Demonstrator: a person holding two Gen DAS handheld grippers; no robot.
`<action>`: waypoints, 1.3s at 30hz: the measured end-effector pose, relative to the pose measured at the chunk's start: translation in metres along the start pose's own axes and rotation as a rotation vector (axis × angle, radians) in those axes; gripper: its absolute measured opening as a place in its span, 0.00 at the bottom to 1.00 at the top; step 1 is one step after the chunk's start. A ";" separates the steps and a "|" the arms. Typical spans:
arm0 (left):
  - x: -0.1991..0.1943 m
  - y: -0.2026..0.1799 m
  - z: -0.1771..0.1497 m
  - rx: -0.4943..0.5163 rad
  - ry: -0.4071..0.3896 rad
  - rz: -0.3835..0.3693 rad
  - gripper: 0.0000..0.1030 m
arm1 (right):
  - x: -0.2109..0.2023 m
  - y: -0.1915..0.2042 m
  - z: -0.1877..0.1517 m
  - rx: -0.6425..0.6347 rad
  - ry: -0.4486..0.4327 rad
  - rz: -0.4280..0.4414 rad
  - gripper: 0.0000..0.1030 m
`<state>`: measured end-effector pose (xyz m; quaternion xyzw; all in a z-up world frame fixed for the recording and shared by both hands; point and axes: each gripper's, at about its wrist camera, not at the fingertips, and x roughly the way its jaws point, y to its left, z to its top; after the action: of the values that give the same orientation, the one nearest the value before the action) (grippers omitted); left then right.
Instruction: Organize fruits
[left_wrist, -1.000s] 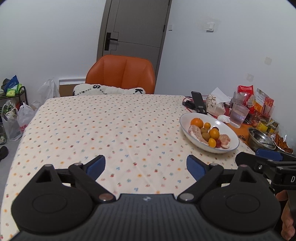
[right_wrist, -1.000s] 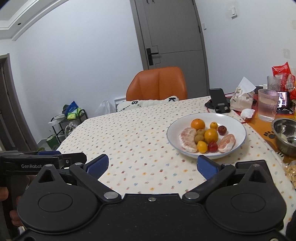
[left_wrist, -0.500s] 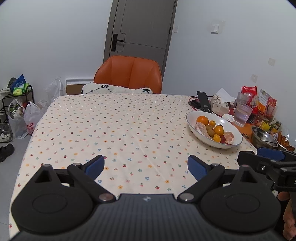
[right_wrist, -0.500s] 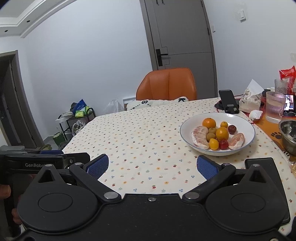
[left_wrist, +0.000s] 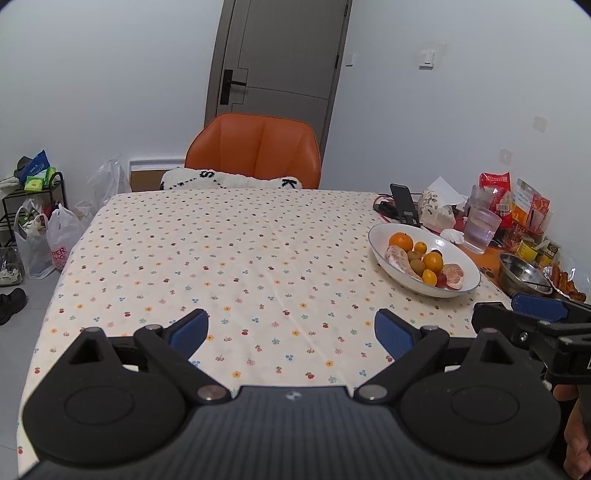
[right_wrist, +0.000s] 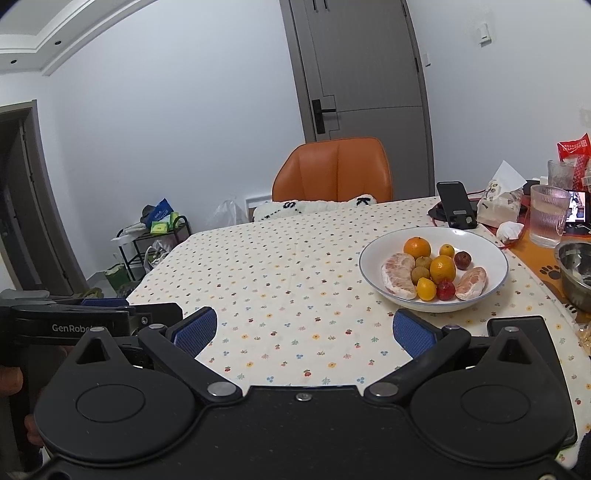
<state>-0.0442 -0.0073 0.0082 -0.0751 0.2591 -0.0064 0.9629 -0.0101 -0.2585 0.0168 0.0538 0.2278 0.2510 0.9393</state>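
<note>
Both grippers have drawn back and risen since a second ago, so the bowl sits farther off and more of the tablecloth shows in front of them. Nearest, the left gripper (left_wrist: 291, 328) hangs over the near edge of the table with its jaws spread wide and nothing between the blue pads; the right gripper (right_wrist: 304, 328) is likewise wide open and empty, just beside it on the right. Between them and the fruit lies a broad stretch of flowered tablecloth (left_wrist: 229, 266), bare of objects, which gives plenty of open room for setting things down, mostly to the left.

Beyond that, toward the table's right side, the white bowl (right_wrist: 487, 251) holds all the fruit in a tight cluster: a large orange (right_wrist: 417, 247) at the back, a second orange (right_wrist: 442, 268) in the middle, small yellow citrus, brownish round fruits, two dark red ones, and two peeled pomelo pieces (right_wrist: 398, 275) at either flank. The oranges look firm and light, best pinched across their widest part from above. The peeled pieces are probably soft and moist, so they would want a gentle squeeze along the thick middle. The small round fruits could roll or slip out of the pads.

Past the bowl, a glass (right_wrist: 548, 216), a steel bowl (right_wrist: 576, 273), a phone stand and packets crowd the right edge, leaving little clearance there
</note>
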 end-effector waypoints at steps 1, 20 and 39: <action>0.000 0.000 0.000 0.000 0.000 0.001 0.93 | 0.000 0.000 0.000 0.001 -0.001 0.000 1.00; -0.003 0.000 0.001 -0.002 -0.007 0.000 0.93 | -0.003 0.001 0.002 -0.003 -0.007 -0.004 1.00; -0.005 -0.003 0.001 0.006 -0.011 -0.002 0.93 | -0.006 -0.002 0.002 0.002 -0.012 -0.008 1.00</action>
<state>-0.0482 -0.0096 0.0124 -0.0728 0.2538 -0.0078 0.9645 -0.0130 -0.2634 0.0209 0.0556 0.2224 0.2468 0.9416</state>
